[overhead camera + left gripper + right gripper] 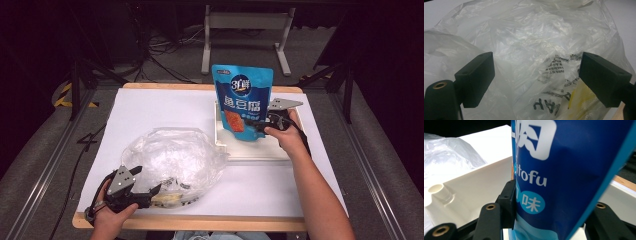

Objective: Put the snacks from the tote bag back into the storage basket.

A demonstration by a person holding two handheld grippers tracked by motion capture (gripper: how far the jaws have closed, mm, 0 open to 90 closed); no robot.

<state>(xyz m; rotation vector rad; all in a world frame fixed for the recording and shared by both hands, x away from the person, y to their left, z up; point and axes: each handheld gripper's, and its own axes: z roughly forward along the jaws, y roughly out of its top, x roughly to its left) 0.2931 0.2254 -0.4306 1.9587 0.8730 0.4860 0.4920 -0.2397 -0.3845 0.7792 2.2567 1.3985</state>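
Right claw (250, 123) clenched on the lower part of a blue tofu pouch (243, 102), pads pressing it from both sides, as seen up close in the right gripper view (564, 170). Pouch held upright, standing tall above the claw, its bottom end just over the white tray (260, 150) that sits directly under and ahead of the claw. Tray wall and a small round spout visible to the left of the claw's near jaw in the right gripper view (469, 187). Person's right hand (285, 137) wrapped around the gripper body just behind the claw.

Left claw (159, 189) released, jaws standing wide apart, with a crumpled clear plastic bag (172, 160) straight ahead of it and spreading beyond both jaws. From the left gripper view, bag (531, 45) lying between and past the two open jaws, black printed lettering and a yellow patch showing through the film close to the right-hand jaw; whether the pads touch the film cannot be told. Left hand (112, 215) gripping the body behind the claw, at the near edge of the bench (200, 220).

Bag and pouch well apart, bag lying flat on the white sheet (165, 107) covering the bench, off to the left of the right claw
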